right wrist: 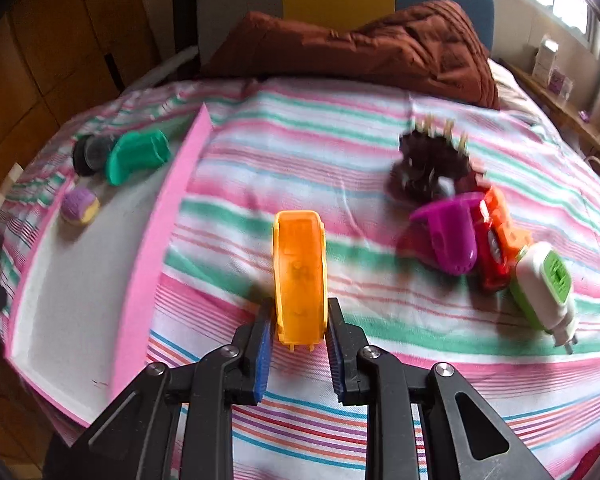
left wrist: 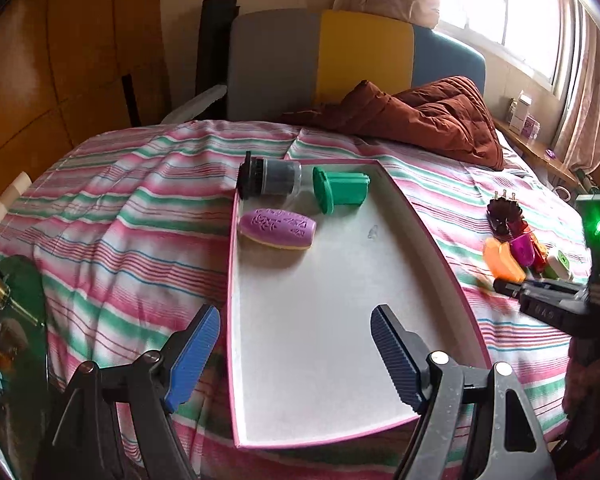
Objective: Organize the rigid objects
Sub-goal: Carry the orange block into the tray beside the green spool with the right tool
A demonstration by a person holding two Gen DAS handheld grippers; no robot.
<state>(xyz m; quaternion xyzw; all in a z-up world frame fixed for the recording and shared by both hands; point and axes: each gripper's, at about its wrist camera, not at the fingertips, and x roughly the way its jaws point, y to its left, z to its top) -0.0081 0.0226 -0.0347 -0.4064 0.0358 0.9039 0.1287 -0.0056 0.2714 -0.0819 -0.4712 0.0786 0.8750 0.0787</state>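
Left hand-held gripper (left wrist: pixel 296 356): jaws spread wide, nothing between them, hovering over the near end of the pink-rimmed tray (left wrist: pixel 324 360), which lies on the striped bed sheet (left wrist: pixel 132 216).

Tray contents, left wrist view, left to right: purple oval piece (left wrist: pixel 277 228) at 10 o'clock of the tray floor; black-and-clear cylinder (left wrist: pixel 269 179) lying across the far-left corner at 11 o'clock; green ribbed canister (left wrist: pixel 341 189) on its side at 12 o'clock, just beside the cylinder.

Right hand-held gripper (right wrist: pixel 299 334): clenched on the near end of the orange plastic piece (right wrist: pixel 300 272), pads pressing both its long sides; the piece points away toward 12 o'clock, over the sheet just right of the tray wall.

Loose cluster on the sheet at 2–3 o'clock of the orange piece, right wrist view: dark pronged piece (right wrist: pixel 432 164) farthest back, blurred; magenta piece (right wrist: pixel 450 236); red-and-orange piece (right wrist: pixel 498 240) touching it; white-and-green plug adapter (right wrist: pixel 544 288) at far right.

Brown quilt (right wrist: pixel 360 44) bunched at the head of the bed.
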